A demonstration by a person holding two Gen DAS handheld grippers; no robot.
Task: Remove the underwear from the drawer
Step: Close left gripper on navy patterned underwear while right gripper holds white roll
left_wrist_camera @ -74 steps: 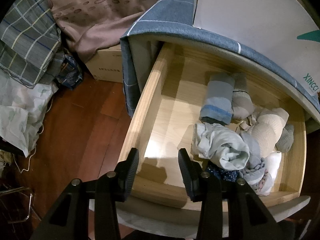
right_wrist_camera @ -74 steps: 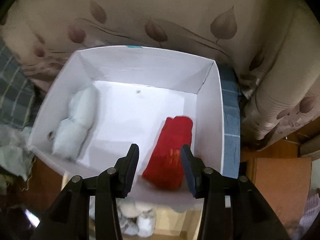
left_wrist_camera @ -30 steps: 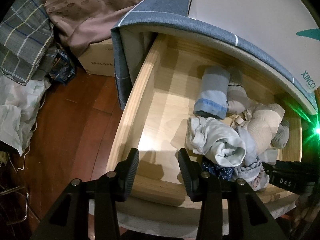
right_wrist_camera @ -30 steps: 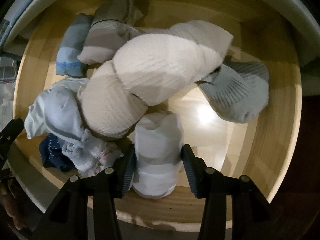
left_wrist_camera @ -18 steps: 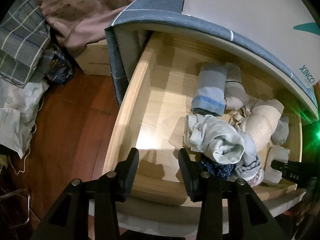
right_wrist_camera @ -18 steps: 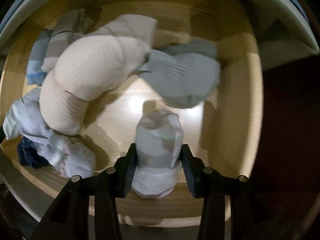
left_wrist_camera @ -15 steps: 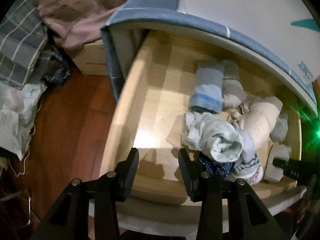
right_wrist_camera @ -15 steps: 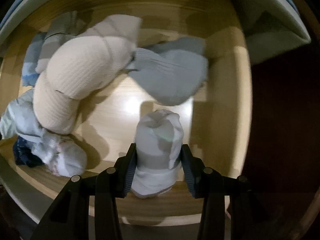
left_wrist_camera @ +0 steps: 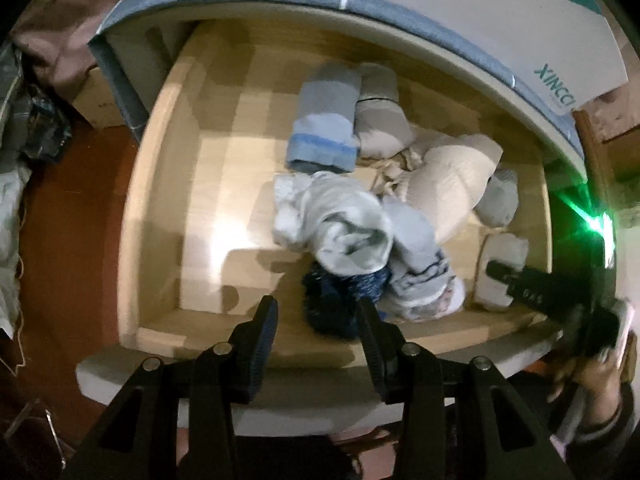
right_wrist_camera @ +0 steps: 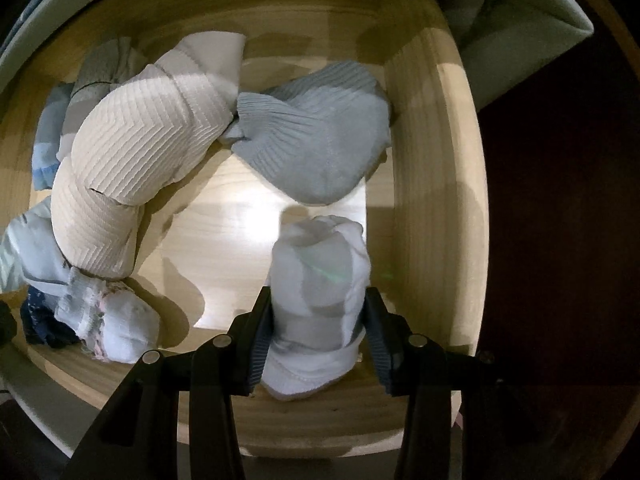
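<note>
The wooden drawer [left_wrist_camera: 160, 208] stands pulled out, with rolled underwear and socks heaped at its right half. My right gripper [right_wrist_camera: 318, 320] points straight down into the drawer's front right corner and is shut on a white rolled bundle [right_wrist_camera: 320, 292], both pads pressing its sides. The same white bundle [left_wrist_camera: 502, 264] shows in the left wrist view, with the right gripper [left_wrist_camera: 520, 280] on it. My left gripper [left_wrist_camera: 316, 320] hangs open over the drawer's front edge, above a dark blue piece [left_wrist_camera: 340, 296], and touches nothing.
A cream ribbed roll [right_wrist_camera: 132, 160], a grey sock bundle [right_wrist_camera: 320, 148] and a pale blue roll [left_wrist_camera: 324, 136] lie in the drawer. A white box [left_wrist_camera: 440, 8] sits on the blue-covered top above. Clothes and a cardboard box [left_wrist_camera: 92, 92] lie on the red-brown floor at the left.
The right gripper came from the white box down into the drawer and closed on the white bundle, then slid it toward the right corner. The left gripper drifted right over the front edge.
</note>
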